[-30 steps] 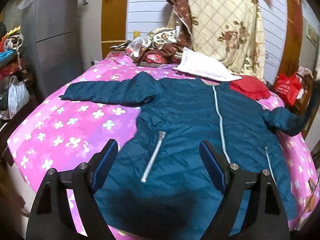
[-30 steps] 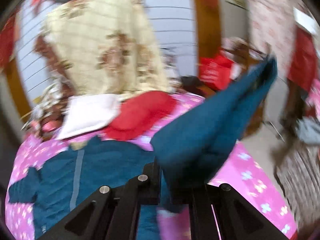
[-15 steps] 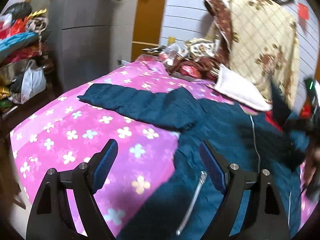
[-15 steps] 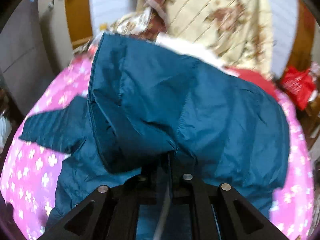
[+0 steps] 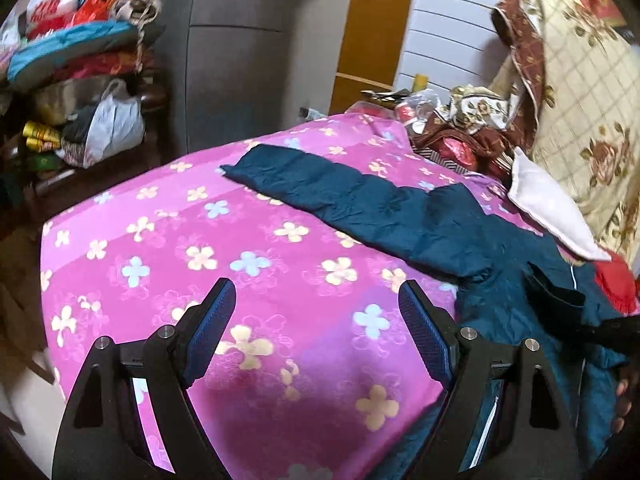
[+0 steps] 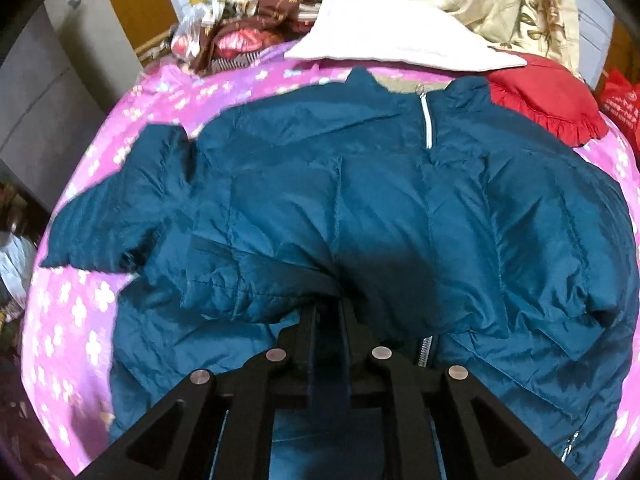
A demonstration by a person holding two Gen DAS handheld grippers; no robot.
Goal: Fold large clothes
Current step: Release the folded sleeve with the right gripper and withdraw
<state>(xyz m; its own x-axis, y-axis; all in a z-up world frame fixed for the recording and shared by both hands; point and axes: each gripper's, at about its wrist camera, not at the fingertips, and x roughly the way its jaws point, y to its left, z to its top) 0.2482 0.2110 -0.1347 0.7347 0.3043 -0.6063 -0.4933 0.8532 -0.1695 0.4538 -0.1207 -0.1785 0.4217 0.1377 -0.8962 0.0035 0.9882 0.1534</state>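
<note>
A dark teal puffer jacket (image 6: 400,200) lies front up on a pink flowered bedspread (image 5: 248,264). Its right sleeve (image 6: 304,268) is folded across the chest, and my right gripper (image 6: 328,312) is shut on that sleeve's cuff end, low over the jacket. In the left wrist view the other sleeve (image 5: 352,200) lies stretched out to the left on the bedspread. My left gripper (image 5: 316,320) is open and empty, above the bedspread, short of that sleeve. The right gripper's dark arm shows at the right edge of the left wrist view (image 5: 616,332).
A white pillow (image 6: 392,36) and a red cushion (image 6: 552,96) lie past the collar. A floral quilt (image 5: 584,92) hangs behind. Piled clothes and bags on a shelf (image 5: 80,92) stand left of the bed, beside a grey cabinet (image 5: 240,48).
My right gripper swung the right sleeve up from the bed's side and laid it across the jacket's chest. My left gripper moved left, from over the jacket body toward the outstretched left sleeve.
</note>
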